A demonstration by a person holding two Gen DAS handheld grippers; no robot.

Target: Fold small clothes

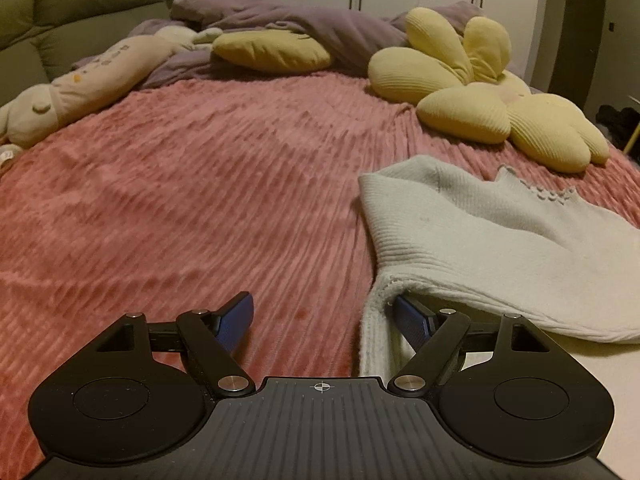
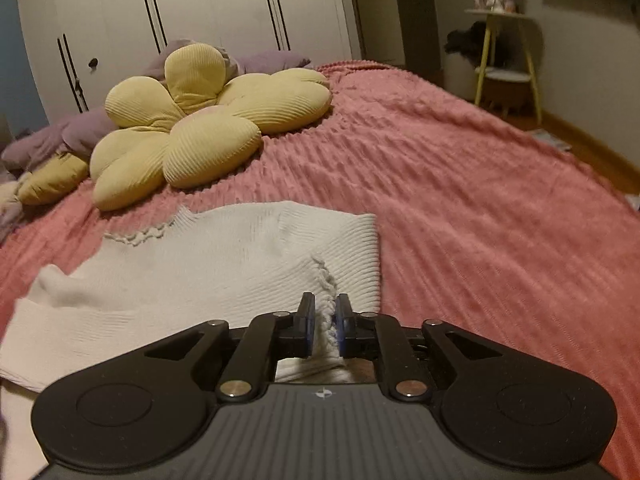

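A small white knit sweater (image 1: 472,232) lies on the pink bedspread (image 1: 180,200), at the right of the left wrist view. My left gripper (image 1: 324,312) is open just above the bedspread; its right blue pad (image 1: 410,318) sits under the sweater's near edge, its left pad over bare bedspread. In the right wrist view the sweater (image 2: 192,276) spreads to the left and ahead. My right gripper (image 2: 325,320) is shut on the sweater's braided edge, which runs up between the pads.
A yellow flower-shaped cushion (image 1: 492,92) (image 2: 200,128) lies beyond the sweater. A long plush toy (image 1: 80,84) lies at the far left, with purple bedding (image 1: 304,28) and a yellow pillow (image 1: 272,52) behind. White wardrobes (image 2: 180,8) stand behind; a side table (image 2: 504,48) stands far right.
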